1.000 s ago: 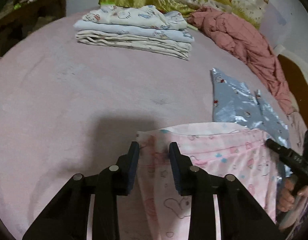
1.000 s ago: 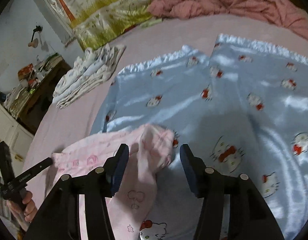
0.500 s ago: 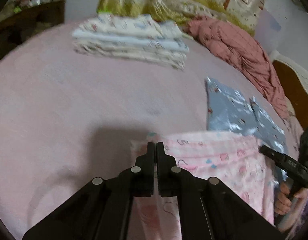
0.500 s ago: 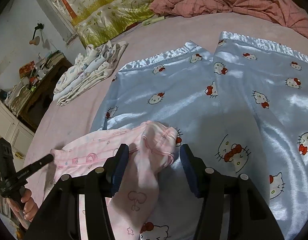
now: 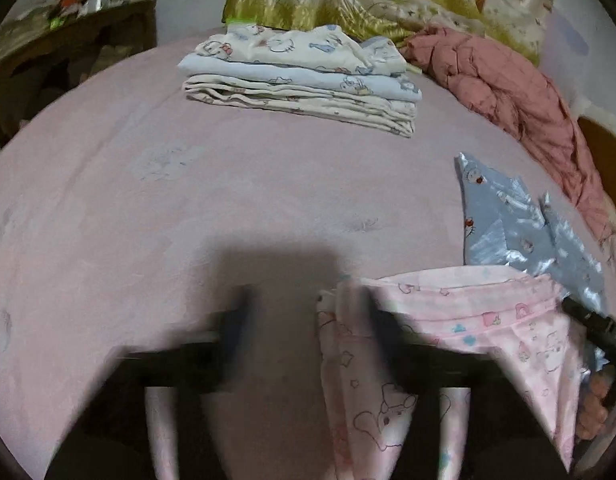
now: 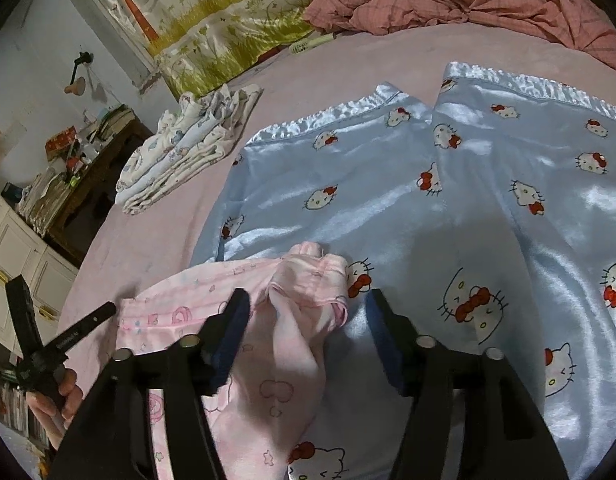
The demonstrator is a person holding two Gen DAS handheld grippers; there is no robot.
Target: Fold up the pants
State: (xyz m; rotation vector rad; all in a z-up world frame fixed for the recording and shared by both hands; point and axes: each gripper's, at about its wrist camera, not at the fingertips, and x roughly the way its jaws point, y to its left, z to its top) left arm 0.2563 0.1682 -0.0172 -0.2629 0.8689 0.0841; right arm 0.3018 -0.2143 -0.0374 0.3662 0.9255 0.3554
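Pink printed pants (image 5: 487, 320) lie on the pink bed (image 5: 148, 208), partly over blue satin cat-print pants (image 6: 387, 184). My left gripper (image 5: 308, 316) is blurred and its jaws are opening. The pink pants' left corner hangs between them, against the right finger (image 5: 381, 320). My right gripper (image 6: 308, 320) straddles the bunched right end of the pink waistband (image 6: 308, 284). Its jaws are opening slightly, and a gap shows beside the right pad (image 6: 381, 328). Each view catches the other gripper at its edge, held by a hand (image 6: 48, 400).
A stack of folded printed clothes (image 5: 300, 80) sits at the far side of the bed. A crumpled red-pink quilt (image 5: 515, 96) runs along the right edge. A floral pillow (image 5: 347, 0) leans at the head. A cluttered wooden cabinet (image 6: 68, 188) stands left of the bed.
The left jaws went from partly open to fully shut at the pink pants' corner, and now stand wide apart and blurred. The right jaws have widened a little around the waistband.
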